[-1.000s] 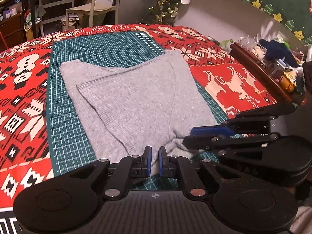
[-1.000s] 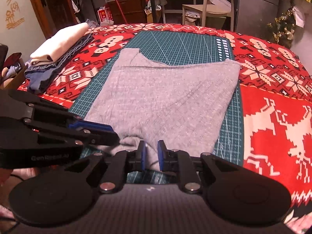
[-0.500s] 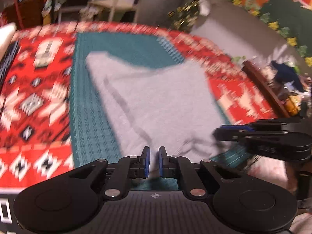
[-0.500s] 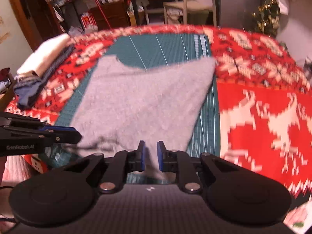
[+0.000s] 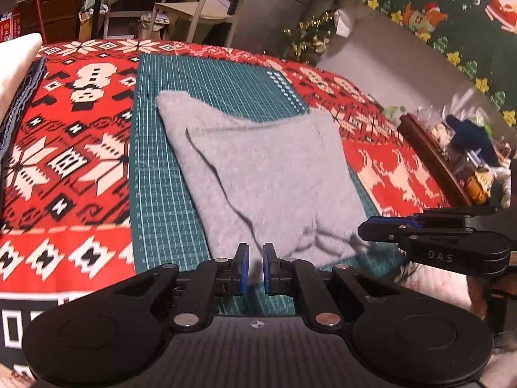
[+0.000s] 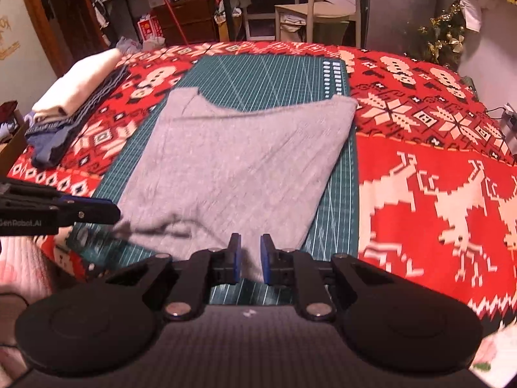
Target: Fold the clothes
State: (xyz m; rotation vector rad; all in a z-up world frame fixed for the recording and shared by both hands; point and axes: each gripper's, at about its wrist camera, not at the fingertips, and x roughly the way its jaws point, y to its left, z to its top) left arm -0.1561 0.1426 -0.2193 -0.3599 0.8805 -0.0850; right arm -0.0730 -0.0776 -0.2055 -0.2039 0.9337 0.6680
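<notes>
A grey knit garment lies on a green cutting mat, its near hem raised and creased. My left gripper is shut on the left part of that hem, with grey cloth showing between its blue pads. My right gripper is shut on the same hem further right. Each gripper shows in the other's view: the right gripper at the right edge, the left gripper at the left edge. The garment spreads away from me, with its far corners flat on the mat.
A red patterned cloth covers the table. A stack of folded clothes lies at its far left. A wooden tray of clutter stands off the right side. Chairs and shelves stand beyond the far edge.
The two grippers have drawn apart along the near hem, the left one shifting and rolling. The hem between them is now pulled out, with dark creases running to the corners.
</notes>
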